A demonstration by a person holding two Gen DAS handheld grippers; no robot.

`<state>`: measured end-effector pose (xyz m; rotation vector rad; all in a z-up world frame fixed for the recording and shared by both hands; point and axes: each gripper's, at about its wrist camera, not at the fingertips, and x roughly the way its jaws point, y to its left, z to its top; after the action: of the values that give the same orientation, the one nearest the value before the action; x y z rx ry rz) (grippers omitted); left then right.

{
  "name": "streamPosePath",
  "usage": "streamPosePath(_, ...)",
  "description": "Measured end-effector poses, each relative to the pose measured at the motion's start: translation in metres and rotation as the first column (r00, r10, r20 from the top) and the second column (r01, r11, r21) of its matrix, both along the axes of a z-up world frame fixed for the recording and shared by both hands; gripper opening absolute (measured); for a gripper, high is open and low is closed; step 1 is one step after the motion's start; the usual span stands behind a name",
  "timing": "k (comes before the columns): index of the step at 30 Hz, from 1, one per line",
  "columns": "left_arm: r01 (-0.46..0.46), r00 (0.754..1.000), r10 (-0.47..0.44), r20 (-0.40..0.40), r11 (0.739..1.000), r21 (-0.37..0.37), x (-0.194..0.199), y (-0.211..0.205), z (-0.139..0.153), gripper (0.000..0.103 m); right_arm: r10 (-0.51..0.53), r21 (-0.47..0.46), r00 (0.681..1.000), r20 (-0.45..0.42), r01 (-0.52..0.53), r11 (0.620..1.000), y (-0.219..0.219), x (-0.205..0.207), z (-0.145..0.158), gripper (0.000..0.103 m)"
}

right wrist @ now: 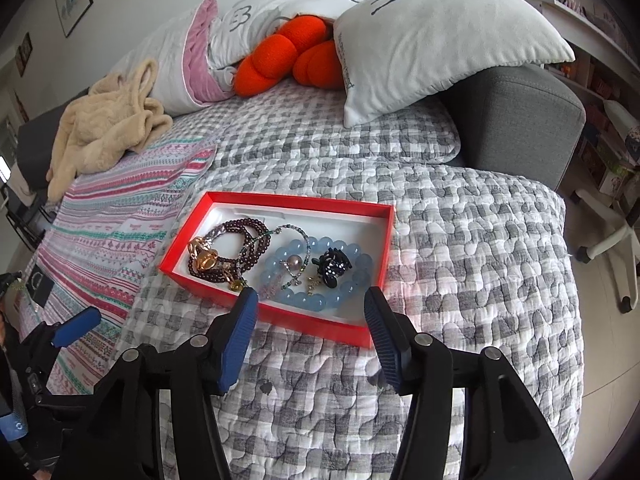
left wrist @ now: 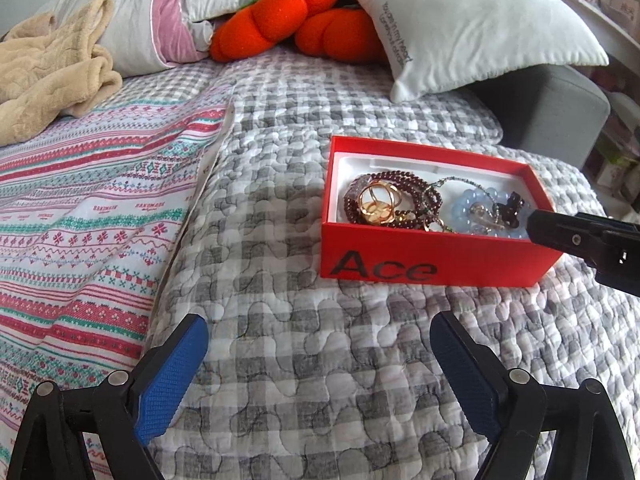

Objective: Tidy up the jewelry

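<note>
Two grippers are seen over a bed covered by a grey-and-white checked quilt (right wrist: 460, 240), with a striped patterned blanket (left wrist: 80, 216) laid across its left part. At the head of the bed a white cushion printed with a deer (right wrist: 440, 40) is propped beside an orange plush toy (right wrist: 288, 60), and a beige fleece garment (right wrist: 104, 132) is heaped on the left.

On the quilt a red box (right wrist: 288, 316) marked "Ace" is set, open at the top, with a white lining. Inside it the jewelry is gathered: a dark red bead bracelet (right wrist: 236, 228) and gold rings (right wrist: 204, 256) at the left end, a pale blue bead bracelet (right wrist: 320, 300) at the right, and a black claw clip (right wrist: 334, 268) lying within the blue ring.

The left gripper (left wrist: 320, 344) is held wide apart over bare quilt, nothing between its blue pads (left wrist: 172, 380). The right gripper (right wrist: 310, 308) is spread partway at the box's near wall, nothing gripped.
</note>
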<state>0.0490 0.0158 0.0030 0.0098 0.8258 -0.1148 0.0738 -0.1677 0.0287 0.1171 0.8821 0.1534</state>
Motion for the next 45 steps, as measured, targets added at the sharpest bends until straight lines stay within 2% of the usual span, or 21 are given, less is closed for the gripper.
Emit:
streamPosePath(4,-0.018,1.0,0.018,-0.021,1.0,0.01,-0.009,0.003,0.0,0.099,-0.016,-0.011,0.999,-0.033,0.016,1.0,-0.006,-0.016,-0.001,0.069)
streamPosePath(8,-0.013,0.999,0.014,-0.041,1.0,0.024,-0.019,0.005,0.0,0.102,-0.036,-0.061,0.998,-0.051,0.033,0.998,-0.009,-0.035,-0.003,0.086)
streamPosePath(14,-0.044,0.997,0.045,-0.07,0.999,0.021,-0.036,0.013,-0.001,0.102,-0.089,-0.13,0.993,-0.072,0.079,0.988,-0.012,-0.062,-0.01,0.097)
streamPosePath(18,-0.054,0.996,0.057,-0.064,0.998,0.042,-0.046,0.012,0.001,0.102,-0.09,-0.18,0.994,-0.069,0.076,0.981,-0.003,-0.077,-0.013,0.097)
streamPosePath(26,-0.074,0.993,0.079,-0.084,0.995,0.062,-0.05,0.007,-0.006,0.102,-0.083,-0.212,0.996,-0.045,0.072,0.975,0.011,-0.096,-0.012,0.097)
streamPosePath(45,-0.073,0.993,0.078,-0.083,0.996,0.056,-0.045,0.0,-0.002,0.102,-0.111,-0.207,0.992,-0.058,0.097,0.974,0.001,-0.092,-0.014,0.097)
